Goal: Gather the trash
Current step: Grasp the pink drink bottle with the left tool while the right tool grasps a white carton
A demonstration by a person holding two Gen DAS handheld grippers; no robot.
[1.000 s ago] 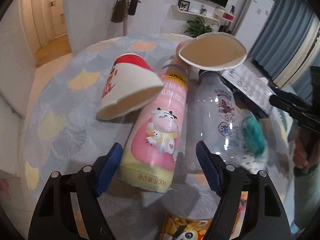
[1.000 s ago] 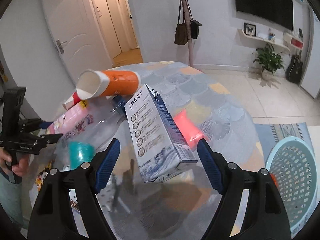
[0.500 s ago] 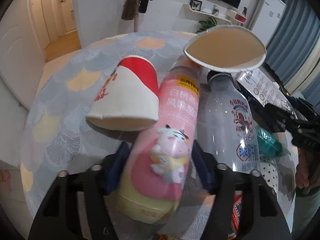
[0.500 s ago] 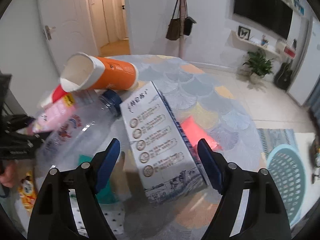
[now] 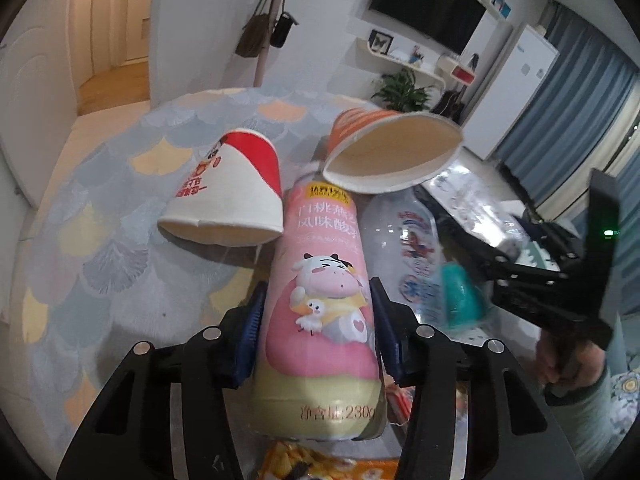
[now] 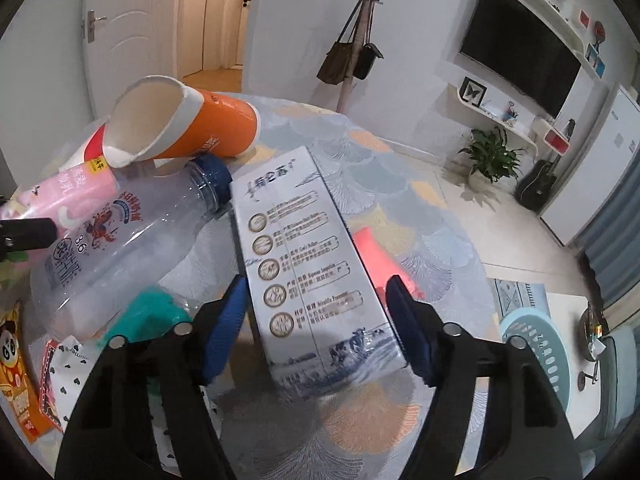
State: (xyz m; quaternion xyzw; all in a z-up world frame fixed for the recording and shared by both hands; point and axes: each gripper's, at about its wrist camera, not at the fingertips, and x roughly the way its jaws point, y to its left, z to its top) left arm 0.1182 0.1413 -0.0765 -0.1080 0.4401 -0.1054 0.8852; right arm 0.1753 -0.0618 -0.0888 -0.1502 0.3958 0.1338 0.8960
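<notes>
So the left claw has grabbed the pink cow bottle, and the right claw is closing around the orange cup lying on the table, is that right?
Not quite. The right gripper is closing around the white milk carton, not the orange cup, which lies farther back, resting on the clear bottle; the right wrist view shows this. The left gripper does clamp the pink cow bottle.

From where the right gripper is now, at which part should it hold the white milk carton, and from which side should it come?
Grip the milk carton across its two long flat sides, near the end closest to the right gripper, coming in along its length. It lies flat on the table, pointing away, and its parallel sides suit flat pads. The jaws already stand on either side of that end.
</notes>
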